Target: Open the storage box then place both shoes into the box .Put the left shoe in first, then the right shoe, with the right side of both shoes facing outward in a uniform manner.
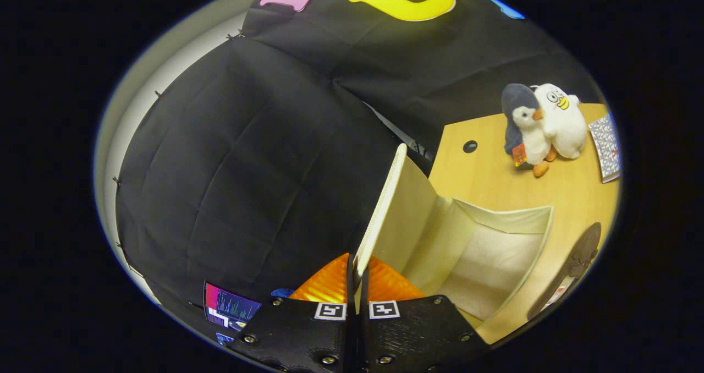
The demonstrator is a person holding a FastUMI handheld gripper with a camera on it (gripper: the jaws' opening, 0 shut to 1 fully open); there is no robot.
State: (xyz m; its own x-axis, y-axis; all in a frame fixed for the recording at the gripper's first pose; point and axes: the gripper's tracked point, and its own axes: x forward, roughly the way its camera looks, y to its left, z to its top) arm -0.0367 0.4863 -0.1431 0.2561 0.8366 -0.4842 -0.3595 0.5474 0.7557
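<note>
With the lid (385, 208) pinched edge-on between your fingers (356, 285), you're mid-open on the box (495, 252). Both fingers are pressed together on the lid's thin edge, nothing else between them. The lid stands up nearly vertical just ahead of the fingers, hinged off the box's near-left wall, so the grip on the free edge makes sense: it gives you the most leverage to swing it.

The box sits on the table (484, 180), just ahead and to the right of the fingers. Its mouth is open toward you and the inside looks bare, light lining, no shoe in it.

To the right of the box, near the table's edge, there's a dark rounded shape (580, 252). It could be a shoe, but it's too cut off to tell. Beyond the box, two plush penguins (542, 125) lean against each other, with a patterned booklet (605, 147) to their right. Both are well clear of your path.

My read: the lid likely needs to go further back so it stays open when you let go. Risk is it dropping shut on release.
</note>
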